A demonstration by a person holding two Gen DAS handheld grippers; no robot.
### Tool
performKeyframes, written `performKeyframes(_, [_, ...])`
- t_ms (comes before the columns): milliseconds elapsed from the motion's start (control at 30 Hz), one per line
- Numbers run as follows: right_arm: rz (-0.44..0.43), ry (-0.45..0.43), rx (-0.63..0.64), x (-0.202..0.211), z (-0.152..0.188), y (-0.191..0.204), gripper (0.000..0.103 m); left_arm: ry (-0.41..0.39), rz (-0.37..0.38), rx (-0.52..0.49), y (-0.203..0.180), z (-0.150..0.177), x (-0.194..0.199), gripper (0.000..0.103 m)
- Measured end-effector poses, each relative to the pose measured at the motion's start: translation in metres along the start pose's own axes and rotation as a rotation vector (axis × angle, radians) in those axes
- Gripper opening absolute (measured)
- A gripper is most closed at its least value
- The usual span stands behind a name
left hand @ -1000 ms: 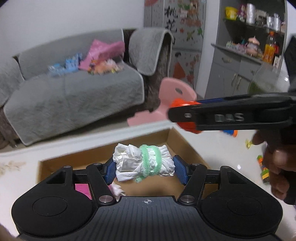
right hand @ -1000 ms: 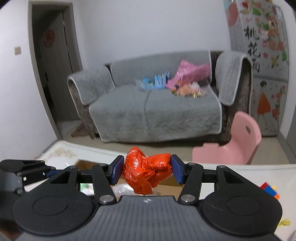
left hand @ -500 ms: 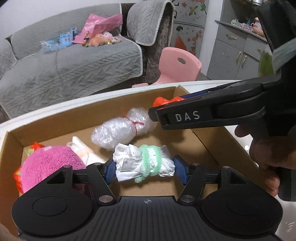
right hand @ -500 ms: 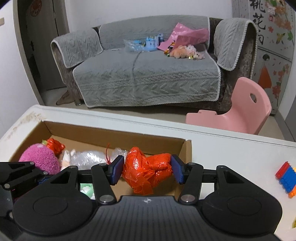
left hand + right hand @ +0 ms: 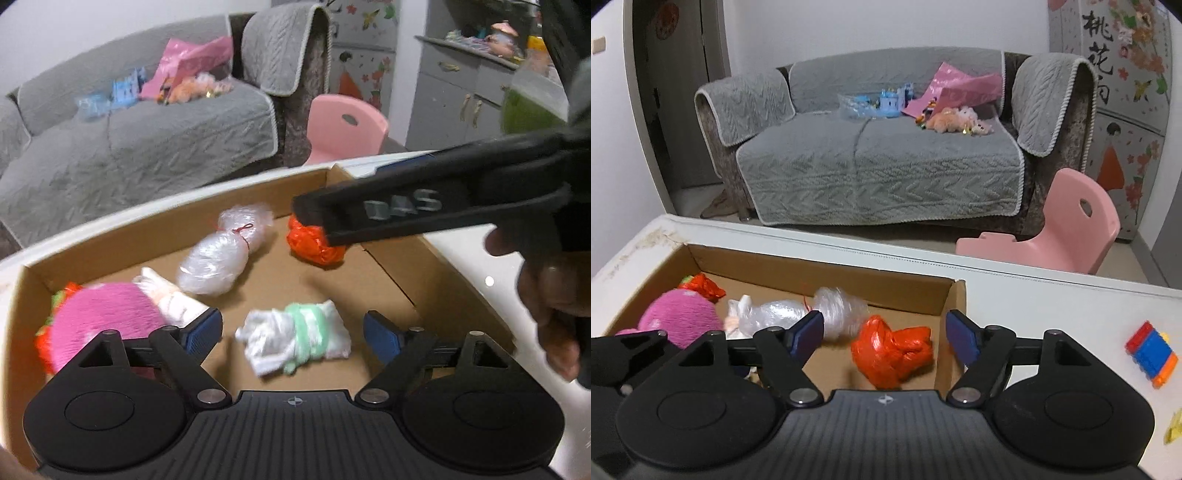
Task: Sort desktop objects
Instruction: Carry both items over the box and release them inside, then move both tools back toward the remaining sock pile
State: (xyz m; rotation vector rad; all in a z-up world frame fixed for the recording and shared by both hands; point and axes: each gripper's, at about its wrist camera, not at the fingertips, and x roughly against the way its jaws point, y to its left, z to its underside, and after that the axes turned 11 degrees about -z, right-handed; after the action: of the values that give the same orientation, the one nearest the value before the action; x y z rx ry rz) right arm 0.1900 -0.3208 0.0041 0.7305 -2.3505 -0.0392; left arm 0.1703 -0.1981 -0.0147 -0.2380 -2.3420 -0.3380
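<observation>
A cardboard box (image 5: 155,206) (image 5: 912,291) sits on the white table. My left gripper (image 5: 293,330) hangs over it, its jaws opening. A white bundle tied with a green band (image 5: 295,338) lies on the box floor between them, free of the pads. My right gripper (image 5: 884,334) is opening too. An orange-red crumpled bag (image 5: 892,350) (image 5: 314,247) rests in the box's right corner below it, clear of the pads. In the left wrist view the right gripper's black body crosses above that bag.
In the box also lie a clear plastic bundle (image 5: 221,254) (image 5: 798,314) and a pink plush ball (image 5: 99,314) (image 5: 679,317). Toy bricks (image 5: 1150,352) sit on the table (image 5: 1052,306) right of the box. A pink chair (image 5: 1067,225) and a grey sofa (image 5: 879,162) stand beyond.
Both grippers sank over the box and spread their jaws. The white bundle and the orange-red bag left the pads and now lie on the box floor.
</observation>
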Motion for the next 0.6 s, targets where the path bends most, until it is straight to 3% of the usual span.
performKeyframes(167, [-0.048,-0.017,-0.01,0.04,0.022,0.01,0.08,-0.093,0.013,0.037,0.031,0.024,0.059,0.094])
performKeyframes(267, [-0.066,0.001,0.0,0.051,0.039,0.023,0.084,-0.155,-0.015,0.086,0.058,0.048,0.092,0.103])
performKeyframes(433, [-0.033,0.084,0.062,0.037,0.051,0.047,0.086,-0.089,-0.09,0.143,0.093,0.069,0.091,0.103])
performKeyframes(600, [0.0,0.142,0.076,0.022,0.057,0.059,0.088,0.072,-0.065,0.192,0.12,0.077,0.06,0.101])
